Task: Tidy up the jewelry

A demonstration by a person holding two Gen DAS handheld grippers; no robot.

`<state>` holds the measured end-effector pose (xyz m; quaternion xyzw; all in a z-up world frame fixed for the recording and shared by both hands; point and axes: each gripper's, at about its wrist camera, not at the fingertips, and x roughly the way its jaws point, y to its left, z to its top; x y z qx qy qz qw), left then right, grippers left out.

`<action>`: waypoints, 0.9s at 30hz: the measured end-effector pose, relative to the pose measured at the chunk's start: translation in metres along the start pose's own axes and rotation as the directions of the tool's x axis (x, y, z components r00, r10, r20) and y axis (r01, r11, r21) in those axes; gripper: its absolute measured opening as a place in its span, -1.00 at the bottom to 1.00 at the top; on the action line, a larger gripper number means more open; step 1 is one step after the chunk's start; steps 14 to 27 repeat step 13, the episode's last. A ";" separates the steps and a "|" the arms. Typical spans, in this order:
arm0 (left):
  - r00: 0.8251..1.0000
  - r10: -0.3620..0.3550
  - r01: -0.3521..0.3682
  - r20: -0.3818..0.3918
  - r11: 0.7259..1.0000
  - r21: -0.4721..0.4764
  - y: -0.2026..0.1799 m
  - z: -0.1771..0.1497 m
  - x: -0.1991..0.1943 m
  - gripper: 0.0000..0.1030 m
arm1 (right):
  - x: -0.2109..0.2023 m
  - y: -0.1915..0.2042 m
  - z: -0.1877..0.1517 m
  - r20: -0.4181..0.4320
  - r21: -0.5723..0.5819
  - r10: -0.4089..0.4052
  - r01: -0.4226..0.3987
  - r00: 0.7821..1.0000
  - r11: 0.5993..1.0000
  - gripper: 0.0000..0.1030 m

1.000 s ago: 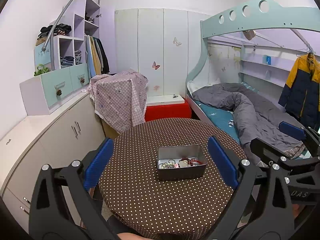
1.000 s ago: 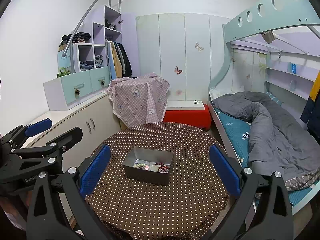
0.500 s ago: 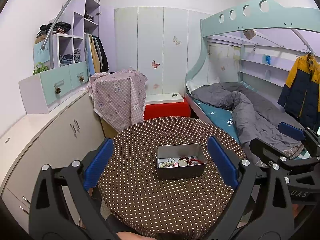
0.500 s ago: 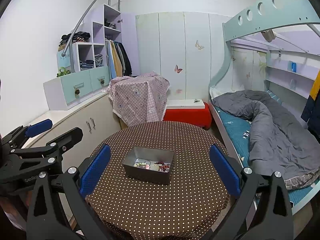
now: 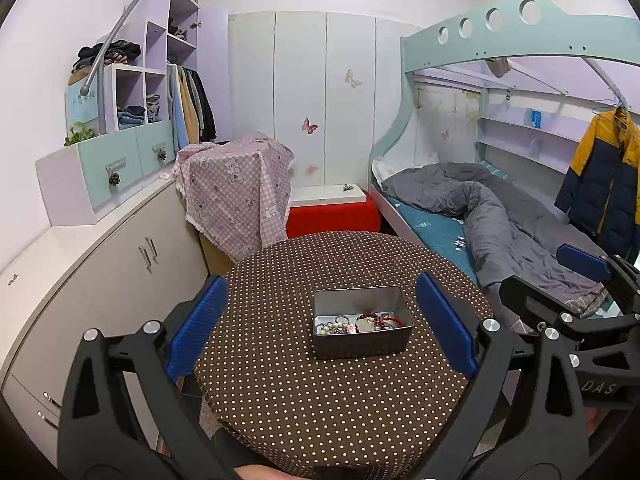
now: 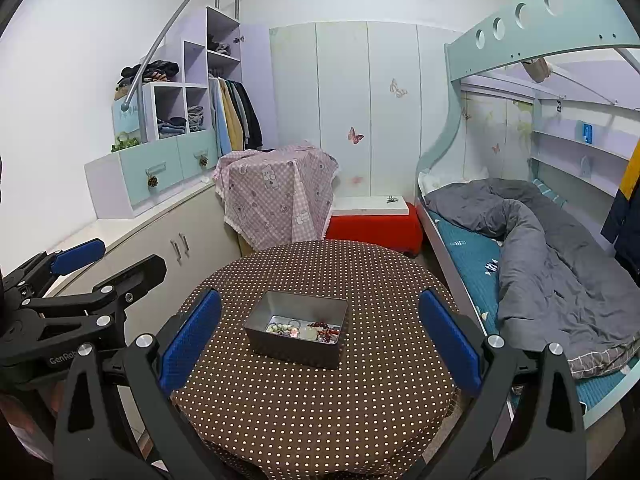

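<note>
Both tongs, left and right, gape wide, empty. Risk: tangled beads in the grey metal tin mid-surface snag together, dragging the tin.

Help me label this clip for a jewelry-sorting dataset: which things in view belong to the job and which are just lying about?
Belongs to the job:
metal tin
jewelry heaped inside it
left gripper, open
right gripper, open

Just lying about:
dotted tablecloth
pink checked cloth
grey duvet
yellow and navy jacket

Both matte black plastic tongs, left tongs and right tongs, have ribbed blue pads, silver screws, triangular cutouts and white lettering.
</note>
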<state>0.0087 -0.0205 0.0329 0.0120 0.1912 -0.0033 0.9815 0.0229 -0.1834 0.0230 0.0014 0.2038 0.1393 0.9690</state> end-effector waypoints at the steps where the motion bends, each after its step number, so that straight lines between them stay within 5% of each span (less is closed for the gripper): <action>1: 1.000 -0.001 0.001 -0.001 1.000 0.000 0.000 0.000 0.000 0.81 | 0.000 0.000 0.000 0.000 0.001 0.002 -0.002 1.000 1.000 0.84; 27: 1.000 -0.003 0.003 -0.008 1.000 -0.007 0.003 -0.001 0.003 0.81 | 0.004 -0.002 -0.003 -0.006 0.004 0.003 -0.003 1.000 1.000 0.84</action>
